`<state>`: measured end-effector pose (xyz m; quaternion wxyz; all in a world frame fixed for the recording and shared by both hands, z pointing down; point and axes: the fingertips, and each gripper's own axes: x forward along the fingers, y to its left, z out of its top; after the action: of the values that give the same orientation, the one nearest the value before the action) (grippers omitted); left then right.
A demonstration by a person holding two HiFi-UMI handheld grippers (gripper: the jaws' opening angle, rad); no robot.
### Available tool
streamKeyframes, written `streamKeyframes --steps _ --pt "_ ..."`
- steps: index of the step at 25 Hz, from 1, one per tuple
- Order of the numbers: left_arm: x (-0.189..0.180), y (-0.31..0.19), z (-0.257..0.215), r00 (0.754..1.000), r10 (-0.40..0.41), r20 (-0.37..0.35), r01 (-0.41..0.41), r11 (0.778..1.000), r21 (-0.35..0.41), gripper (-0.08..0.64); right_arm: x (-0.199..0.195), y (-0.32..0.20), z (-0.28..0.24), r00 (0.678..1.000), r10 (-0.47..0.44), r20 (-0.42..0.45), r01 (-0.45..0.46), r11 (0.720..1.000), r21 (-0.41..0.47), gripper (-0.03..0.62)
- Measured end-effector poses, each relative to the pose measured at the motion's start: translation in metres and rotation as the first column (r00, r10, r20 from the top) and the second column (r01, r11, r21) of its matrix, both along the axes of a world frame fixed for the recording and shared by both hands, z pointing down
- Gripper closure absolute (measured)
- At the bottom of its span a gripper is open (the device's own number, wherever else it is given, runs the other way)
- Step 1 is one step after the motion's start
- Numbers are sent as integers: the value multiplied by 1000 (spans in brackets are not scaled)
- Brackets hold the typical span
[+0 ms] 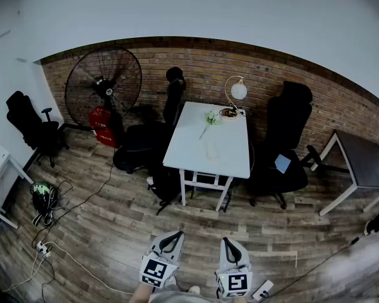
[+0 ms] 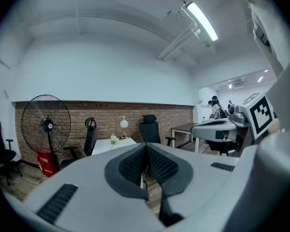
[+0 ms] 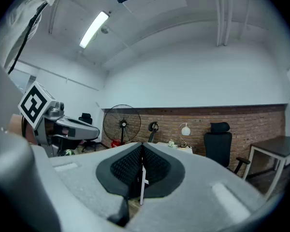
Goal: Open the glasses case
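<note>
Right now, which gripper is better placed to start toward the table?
Right, marginally: the right gripper lines up nearer the middle of the white table than the left gripper. Both are shut, empty, and far from it.

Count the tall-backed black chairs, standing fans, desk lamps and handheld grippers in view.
Tall-backed black chairs: 3
Standing fans: 1
Desk lamps: 1
Grippers: 2, left gripper and right gripper
Total: 7

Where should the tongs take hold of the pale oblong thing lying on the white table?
Probably across its narrow width, coming from above: the pale oblong thing lies flat on the white table, long axis along the table's length. Too small to show lid or hinge.
</note>
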<state>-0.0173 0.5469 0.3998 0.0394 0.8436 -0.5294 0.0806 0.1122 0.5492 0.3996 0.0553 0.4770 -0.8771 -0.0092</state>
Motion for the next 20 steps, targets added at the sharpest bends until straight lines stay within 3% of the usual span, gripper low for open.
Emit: streamKeyframes --steps 11,20 --pt "23 0 -4 1000 -29 -6 29 999 22 555 17 -11 1 1000 -24 11 24 1000 -3 586" --pt "27 -35 7 1000 -8 13 8 1000 18 555 17 -47 10 1000 -18 -1 17 1000 -18 586"
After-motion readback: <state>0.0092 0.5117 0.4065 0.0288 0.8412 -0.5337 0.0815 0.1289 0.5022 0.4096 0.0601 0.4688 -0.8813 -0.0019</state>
